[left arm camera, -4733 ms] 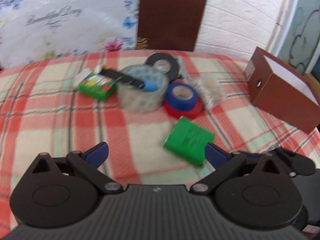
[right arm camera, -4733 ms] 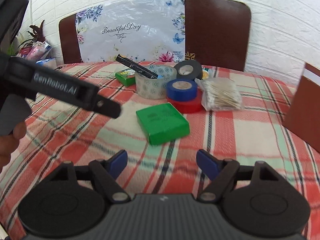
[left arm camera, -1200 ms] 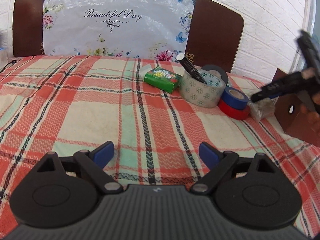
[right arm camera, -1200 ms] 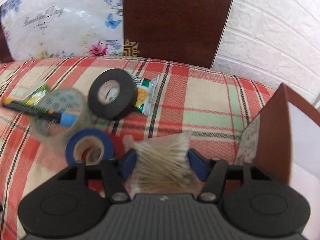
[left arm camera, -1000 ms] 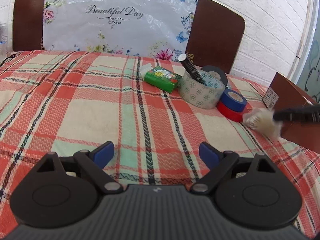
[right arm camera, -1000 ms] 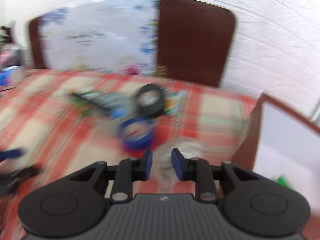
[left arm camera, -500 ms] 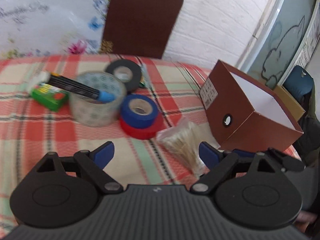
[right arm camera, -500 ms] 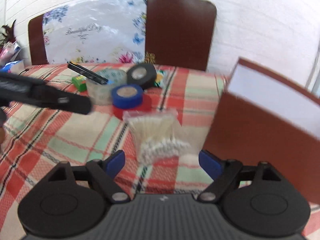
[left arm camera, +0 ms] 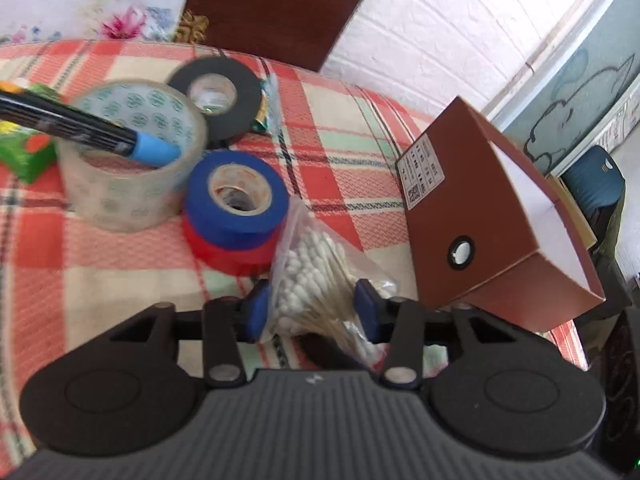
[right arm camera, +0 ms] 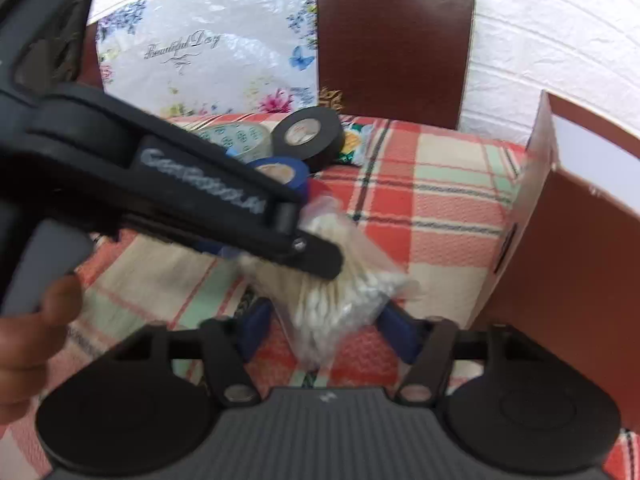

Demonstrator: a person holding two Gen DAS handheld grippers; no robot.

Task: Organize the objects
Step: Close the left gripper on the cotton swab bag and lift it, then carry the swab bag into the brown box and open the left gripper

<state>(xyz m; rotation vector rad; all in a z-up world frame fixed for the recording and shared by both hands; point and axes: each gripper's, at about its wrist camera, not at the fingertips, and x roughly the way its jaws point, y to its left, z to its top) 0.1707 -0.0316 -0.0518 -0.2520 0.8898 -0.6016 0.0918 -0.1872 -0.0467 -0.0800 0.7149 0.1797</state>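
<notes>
A clear bag of cotton swabs (left arm camera: 316,284) lies on the plaid cloth between the pads of my left gripper (left arm camera: 312,310), whose jaws have closed in on the bag's sides. In the right wrist view the same bag (right arm camera: 340,300) sits between the pads of my right gripper (right arm camera: 326,330), which are partly closed beside it; contact is unclear. The left gripper's body (right arm camera: 168,184) crosses over the bag there. A brown open box (left arm camera: 496,232) stands just right of the bag.
Behind the bag stand a blue roll (left arm camera: 236,196) stacked on a red roll (left arm camera: 232,252), a clear patterned tape roll (left arm camera: 128,152) with a black marker (left arm camera: 80,128) in it, a black tape roll (left arm camera: 218,96) and a green pack (left arm camera: 24,148). A chair back (right arm camera: 392,40) rises behind the table.
Both grippers have moved in on the swab bag from open positions and narrowed their jaws around it. The left gripper now crosses the right wrist view.
</notes>
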